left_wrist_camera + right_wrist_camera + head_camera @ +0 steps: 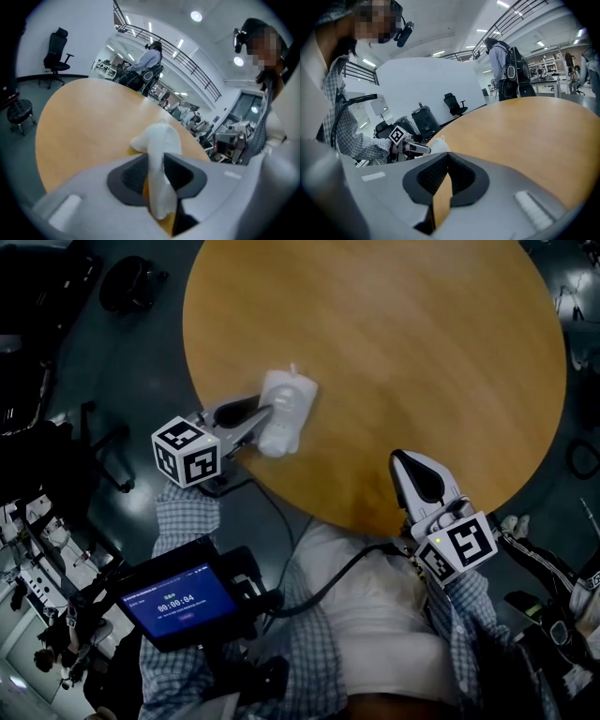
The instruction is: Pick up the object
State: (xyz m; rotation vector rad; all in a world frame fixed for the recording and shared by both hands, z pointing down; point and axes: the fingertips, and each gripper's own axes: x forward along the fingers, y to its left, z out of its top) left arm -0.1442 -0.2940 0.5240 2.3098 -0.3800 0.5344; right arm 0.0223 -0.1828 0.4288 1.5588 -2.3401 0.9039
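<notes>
A white pouch with a small spout lies near the left edge of the round wooden table. My left gripper reaches in from the table's left edge and is shut on the pouch's near end. In the left gripper view the pouch is squeezed thin between the dark pads and bulges beyond them. My right gripper hovers over the table's front edge, well right of the pouch, jaws together with nothing held. From the right gripper view the pouch and the left gripper show far off at the left.
A screen unit with a blue display hangs at the person's chest, with a cable running to it. A stool and an office chair stand on the floor beyond the table. Other people stand in the background.
</notes>
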